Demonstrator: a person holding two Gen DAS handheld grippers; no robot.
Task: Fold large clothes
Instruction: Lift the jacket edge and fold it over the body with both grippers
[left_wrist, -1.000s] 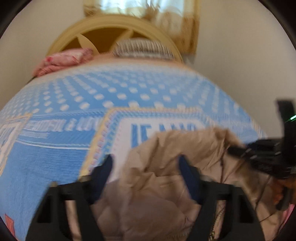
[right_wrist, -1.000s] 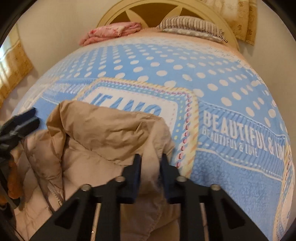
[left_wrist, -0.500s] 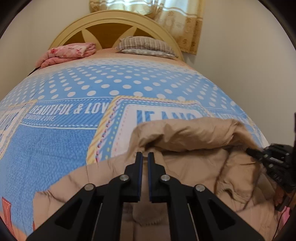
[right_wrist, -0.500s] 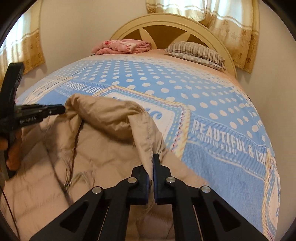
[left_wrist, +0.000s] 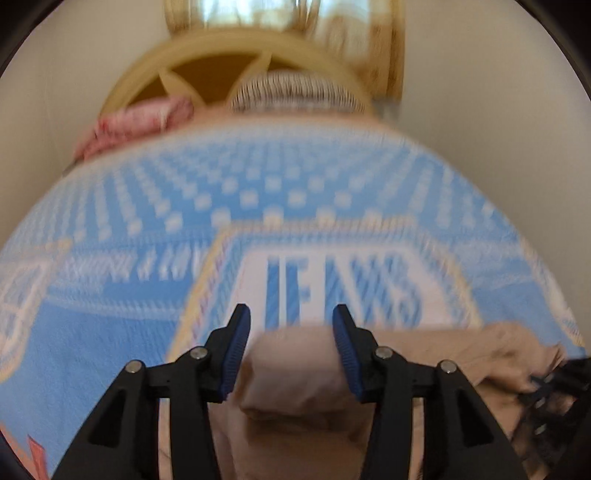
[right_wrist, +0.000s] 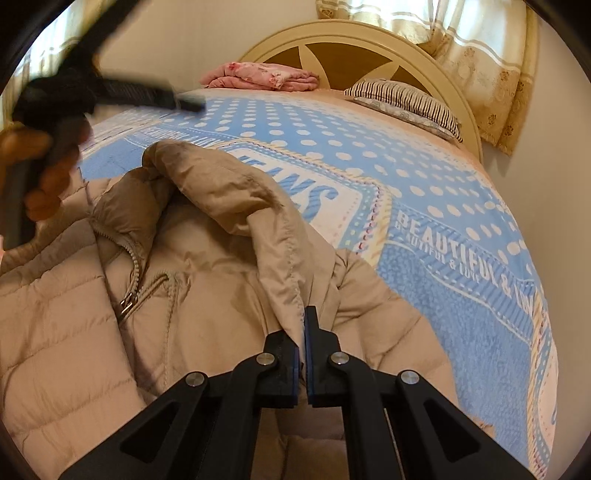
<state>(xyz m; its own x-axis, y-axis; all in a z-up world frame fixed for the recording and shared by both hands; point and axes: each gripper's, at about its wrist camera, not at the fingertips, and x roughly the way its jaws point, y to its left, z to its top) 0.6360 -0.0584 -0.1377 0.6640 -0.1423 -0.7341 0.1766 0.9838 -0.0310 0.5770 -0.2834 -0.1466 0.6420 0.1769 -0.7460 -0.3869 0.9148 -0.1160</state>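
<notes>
A beige quilted puffer jacket (right_wrist: 207, 295) lies spread on the near part of a bed, its zipper (right_wrist: 135, 273) partly undone and its hood (right_wrist: 221, 181) bunched up toward the middle of the bed. It rests on a blue bedspread (right_wrist: 461, 280) printed with white dots, the large word "JEANS" in a white panel and the line "BEAUTIFUL & LOVE".

The right tool (right_wrist: 301, 332) has its jaws pressed together on a seamed edge of the jacket's hood, the fabric pinched between the blue pads.

The left tool (left_wrist: 291, 332) has its jaws apart; they have just been opening. A fold of the beige jacket (left_wrist: 295, 376) sits between the two fingers (left_wrist: 236, 347), but the pads do not press on it. This view is blurred. In the right wrist view the left tool (right_wrist: 184, 99) shows as a dark blurred shape at upper left, above the jacket, held by a person's hand (right_wrist: 40, 173).

Farther off, at the head of the bed, a folded pink floral blanket (right_wrist: 262, 75) and a striped pillow (right_wrist: 406, 103) lie before a cream arched headboard (right_wrist: 362, 40). A patterned golden curtain (right_wrist: 491, 55) hangs at the upper right.
</notes>
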